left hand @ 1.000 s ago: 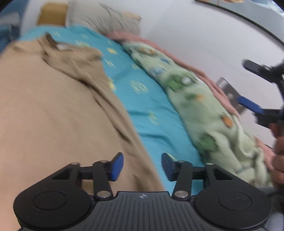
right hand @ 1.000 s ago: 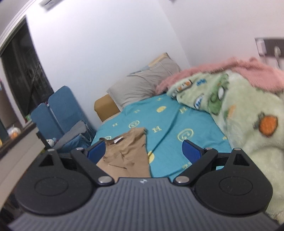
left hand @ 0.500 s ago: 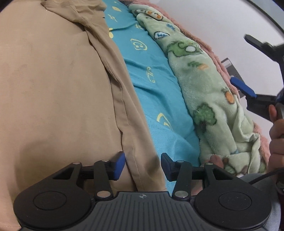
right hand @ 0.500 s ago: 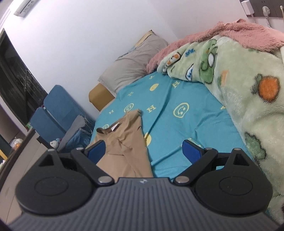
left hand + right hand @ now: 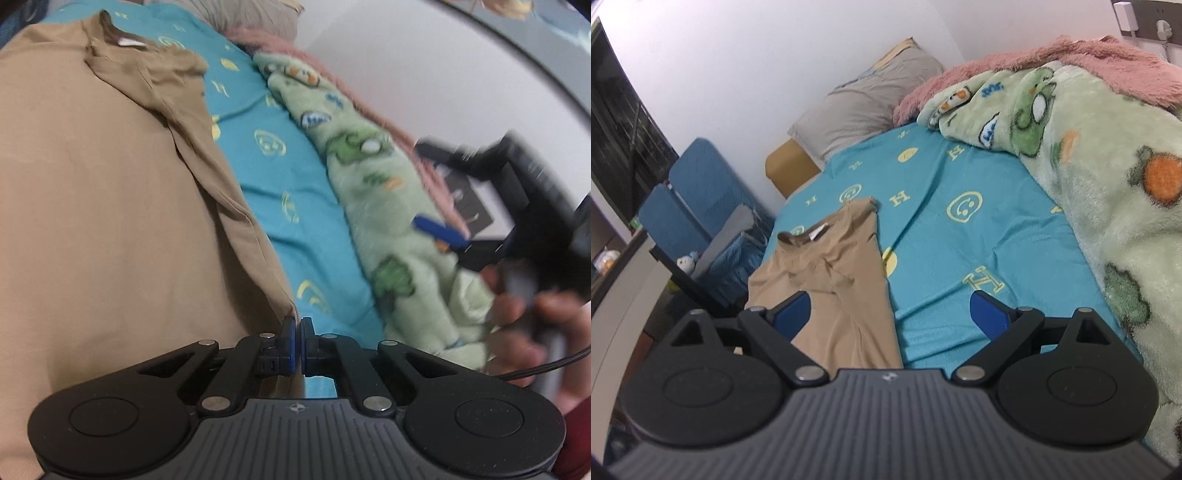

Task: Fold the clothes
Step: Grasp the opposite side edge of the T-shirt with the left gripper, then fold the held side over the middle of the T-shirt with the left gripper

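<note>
**Bedroom fold: left gripper pinched at the shirt's hem corner**

Teal sheet (image 5: 960, 258) covers the bed, with a tan shirt (image 5: 110, 221) lying flat along its left side, collar and label toward the pillow (image 5: 864, 107).

Left gripper (image 5: 296, 345): its blue pads are pressed together right at the shirt's near right corner, and the cloth edge runs down into them, so it looks to be pinching that hem corner (the pads hide the fabric itself).

Right gripper (image 5: 890, 314): spread wide, holding nothing, hovering above the bed with the shirt's right side between and ahead of its fingers; in the left view it is a blur over the green blanket (image 5: 388, 206), with the hand (image 5: 532, 325) on its grip.

Judged by its creases and drape, the shirt is thin, light and limp. It will sag and slide on the sheet if lifted by one point, so corners and seams are the sound holds: hem corners or shoulders.
</note>
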